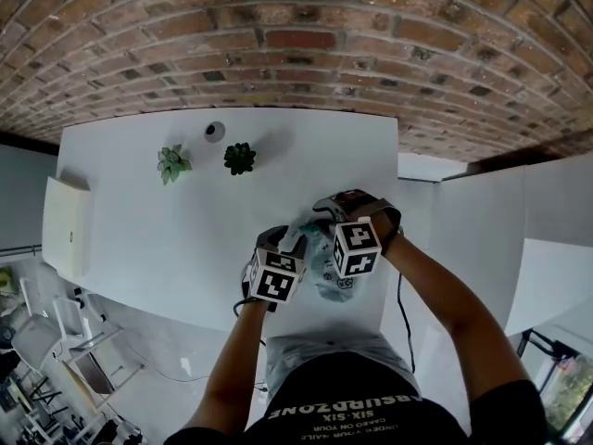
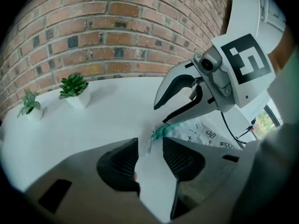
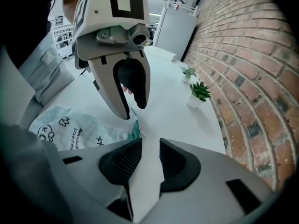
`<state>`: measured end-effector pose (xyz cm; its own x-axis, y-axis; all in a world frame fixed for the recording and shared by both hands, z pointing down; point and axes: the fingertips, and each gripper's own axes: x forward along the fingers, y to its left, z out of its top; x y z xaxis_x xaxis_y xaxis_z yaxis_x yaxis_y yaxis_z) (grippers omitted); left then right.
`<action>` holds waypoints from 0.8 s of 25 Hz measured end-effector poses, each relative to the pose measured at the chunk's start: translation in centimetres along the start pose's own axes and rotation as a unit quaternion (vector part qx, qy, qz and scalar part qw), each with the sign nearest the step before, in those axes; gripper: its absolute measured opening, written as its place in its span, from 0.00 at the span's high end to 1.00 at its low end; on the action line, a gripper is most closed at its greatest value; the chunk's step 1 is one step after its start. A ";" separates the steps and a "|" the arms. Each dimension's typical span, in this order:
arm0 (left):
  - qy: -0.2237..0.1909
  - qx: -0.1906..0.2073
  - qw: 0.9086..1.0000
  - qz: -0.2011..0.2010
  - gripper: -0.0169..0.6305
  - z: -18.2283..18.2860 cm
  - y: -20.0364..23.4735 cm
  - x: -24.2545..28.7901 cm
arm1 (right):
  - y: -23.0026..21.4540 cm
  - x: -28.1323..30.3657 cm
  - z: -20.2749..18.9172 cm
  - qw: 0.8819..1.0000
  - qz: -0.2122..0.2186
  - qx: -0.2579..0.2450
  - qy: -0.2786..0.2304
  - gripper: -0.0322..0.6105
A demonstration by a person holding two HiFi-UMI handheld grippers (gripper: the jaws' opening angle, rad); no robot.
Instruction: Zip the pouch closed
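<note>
Lying at the near edge of the white desk (image 1: 185, 221), the pouch (image 3: 70, 125) is a pale, soft bag printed with small black drawings and lettering, with a teal strip at its end. Both grippers meet over that teal end.

The left gripper (image 2: 150, 148) is released. Its two ribbed black pads stand apart with a narrow gap, and a small translucent zipper tab (image 2: 149, 143) pokes up in the gap near the tips. Neither pad presses on it. The teal end of the pouch lies just beyond the tab.

The right gripper (image 3: 150, 149) is also released, its pads parted and nothing between them. The teal corner of the pouch lies just off the tip of one jaw. Seen from the left gripper view, the right gripper tilts down toward the pouch from above.

How far the zipper has been run along the pouch cannot be made out.

At the far side of the desk, well apart from the pouch, stand a pale green plant (image 1: 172, 163) and a darker green plant (image 1: 239, 158), each in a small white pot, with a small round object (image 1: 215, 131) near them. A brick wall (image 1: 296, 44) rises behind the desk.
</note>
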<state>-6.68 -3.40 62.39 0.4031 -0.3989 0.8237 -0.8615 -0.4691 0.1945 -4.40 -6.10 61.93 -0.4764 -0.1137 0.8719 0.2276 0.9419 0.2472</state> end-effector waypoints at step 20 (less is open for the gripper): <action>0.039 0.028 0.999 0.022 0.90 -1.3 0.6 1.9 | 1.2 2.7 0.5 0.984 0.067 -0.166 0.023 0.88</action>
<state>-6.82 -3.48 64.79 0.3381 -0.3579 0.8704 -0.8585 -0.4962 0.1295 -5.82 -5.10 64.40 -0.3859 -0.0164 0.9224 0.5540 0.7954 0.2459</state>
